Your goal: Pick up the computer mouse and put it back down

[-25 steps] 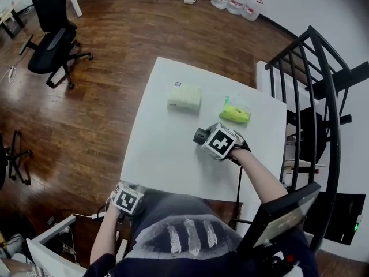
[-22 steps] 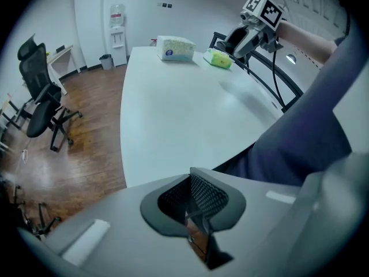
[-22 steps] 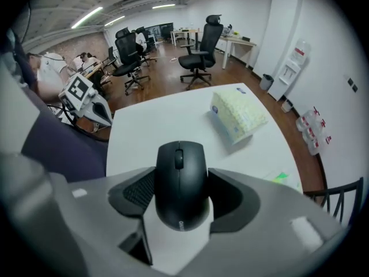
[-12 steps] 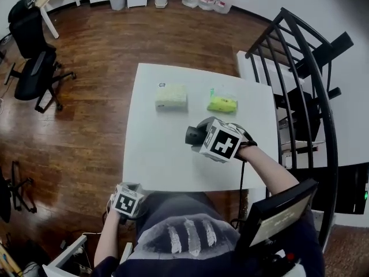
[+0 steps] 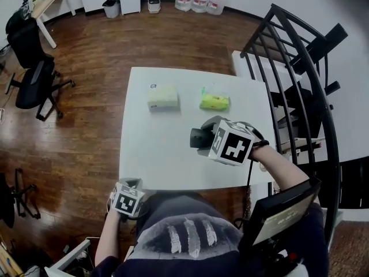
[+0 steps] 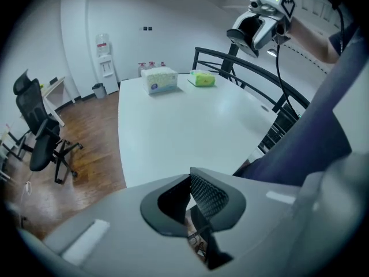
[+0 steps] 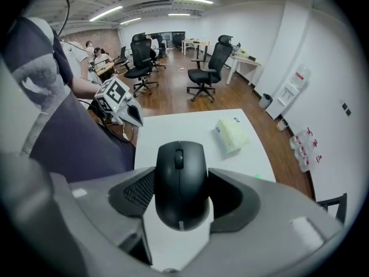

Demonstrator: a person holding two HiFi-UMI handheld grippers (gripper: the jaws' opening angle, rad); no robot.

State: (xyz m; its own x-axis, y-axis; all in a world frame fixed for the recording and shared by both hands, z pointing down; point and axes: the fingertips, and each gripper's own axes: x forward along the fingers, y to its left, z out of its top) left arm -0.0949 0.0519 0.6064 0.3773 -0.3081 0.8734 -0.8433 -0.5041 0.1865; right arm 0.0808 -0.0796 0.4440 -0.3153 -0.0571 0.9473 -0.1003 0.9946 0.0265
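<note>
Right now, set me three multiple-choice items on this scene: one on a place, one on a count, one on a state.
1. The green pack lies
A. on the floor
B. on the table, beside the white pack
C. on a chair

2. How many packs lie on the table?
A. one
B. two
C. four

3. The jaws of the right gripper are
A. shut on the mouse
B. open, empty
C. shut, empty

Answers:
1 B: both packs sit side by side on the far part of the table.
2 B: only the green pack and the white pack show there.
3 A: the right gripper view shows the jaws against the mouse's sides, with the mouse held up off the table.
</note>
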